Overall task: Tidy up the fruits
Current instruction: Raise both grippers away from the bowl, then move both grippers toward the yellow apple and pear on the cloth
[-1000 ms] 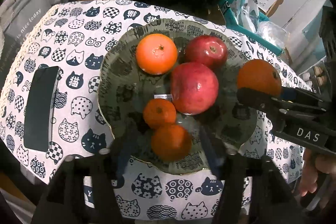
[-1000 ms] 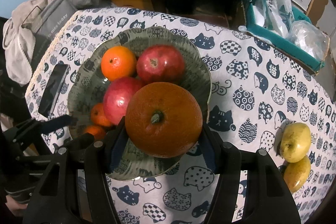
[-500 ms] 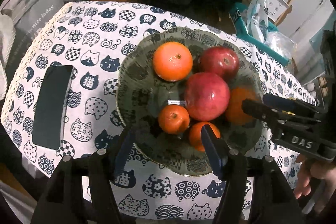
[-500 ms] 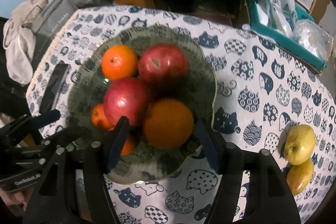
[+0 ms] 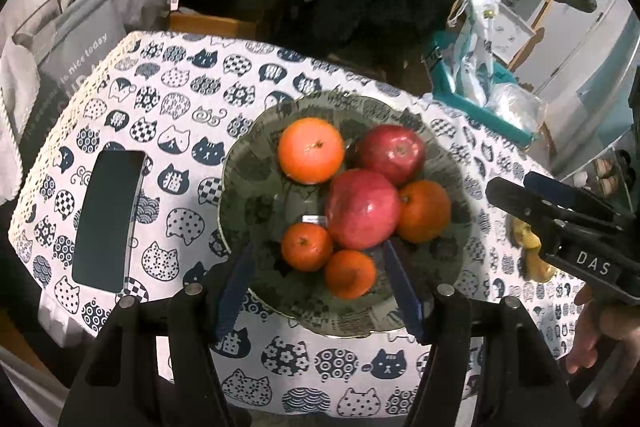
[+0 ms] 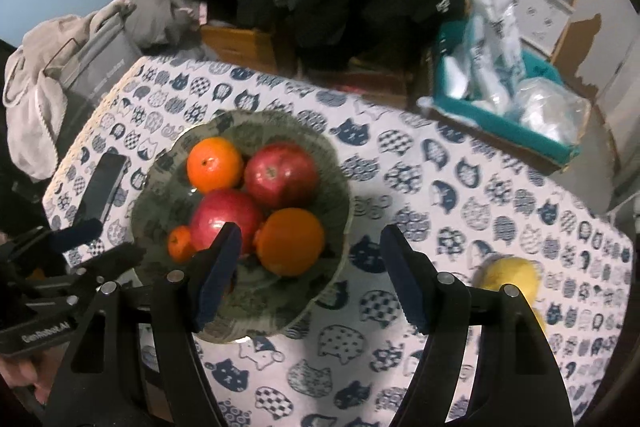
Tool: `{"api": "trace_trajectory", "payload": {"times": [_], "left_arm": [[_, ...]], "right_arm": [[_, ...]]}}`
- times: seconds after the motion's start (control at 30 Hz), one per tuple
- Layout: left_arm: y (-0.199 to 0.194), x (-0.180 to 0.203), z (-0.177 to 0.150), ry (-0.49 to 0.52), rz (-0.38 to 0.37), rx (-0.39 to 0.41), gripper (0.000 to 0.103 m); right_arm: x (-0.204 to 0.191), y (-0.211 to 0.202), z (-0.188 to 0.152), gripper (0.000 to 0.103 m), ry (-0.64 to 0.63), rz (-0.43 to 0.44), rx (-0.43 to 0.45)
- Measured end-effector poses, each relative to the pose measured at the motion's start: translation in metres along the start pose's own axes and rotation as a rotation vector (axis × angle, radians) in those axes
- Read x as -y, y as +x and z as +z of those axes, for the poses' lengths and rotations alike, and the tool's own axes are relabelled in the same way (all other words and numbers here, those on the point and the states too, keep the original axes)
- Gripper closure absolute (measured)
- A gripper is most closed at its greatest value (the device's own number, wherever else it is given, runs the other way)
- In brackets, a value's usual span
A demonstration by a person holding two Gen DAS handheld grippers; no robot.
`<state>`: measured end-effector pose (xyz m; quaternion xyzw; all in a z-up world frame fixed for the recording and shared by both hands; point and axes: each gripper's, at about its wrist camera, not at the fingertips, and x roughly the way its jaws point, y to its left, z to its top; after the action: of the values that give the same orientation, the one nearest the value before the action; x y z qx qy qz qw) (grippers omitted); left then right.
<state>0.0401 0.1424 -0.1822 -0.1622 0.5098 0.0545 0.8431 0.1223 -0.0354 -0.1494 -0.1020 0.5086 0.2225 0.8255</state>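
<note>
Right hand-held gripper (image 6: pixel 308 275) opening, empty above bowl (image 6: pixel 340 195) now holding six fruits; two yellow pears (image 6: pixel 508 277) left on desk (image 6: pixel 460 195).

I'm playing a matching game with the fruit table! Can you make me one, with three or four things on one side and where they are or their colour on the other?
Things:
1. big orange
2. phone
3. yellow fruit
4. teal tray

Places or colours:
A. on the tablecloth, outside the bowl
B. in the bowl, beside the red fruit
C. holds plastic bags
D. dark and flat, left of the bowl

Pairs: 1-B, 2-D, 3-A, 4-C
</note>
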Motion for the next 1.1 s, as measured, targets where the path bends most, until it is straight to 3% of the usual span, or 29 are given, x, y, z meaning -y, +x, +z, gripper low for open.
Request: {"api": "trace_trajectory", "payload": {"times": [0.43,0.6,0.73,1.1], "left_arm": [[-0.036,0.032,0.004,0.062,-0.041,0.089,0.031],[-0.052,0.041,0.005,0.085,-0.040,0.136,0.026],[-0.064,0.049,0.004,0.099,-0.051,0.164,0.022],[-0.078,0.074,0.002,0.126,-0.077,0.198,0.021]], "right_arm": [[0.026,-0.059,-0.011,0.030,0.015,-0.098,0.101],[0.033,-0.081,-0.016,0.030,0.017,-0.120,0.140],[0.039,-0.100,-0.021,0.024,0.020,-0.131,0.177],[0.070,-0.138,-0.042,0.022,0.062,-0.180,0.242]]}}
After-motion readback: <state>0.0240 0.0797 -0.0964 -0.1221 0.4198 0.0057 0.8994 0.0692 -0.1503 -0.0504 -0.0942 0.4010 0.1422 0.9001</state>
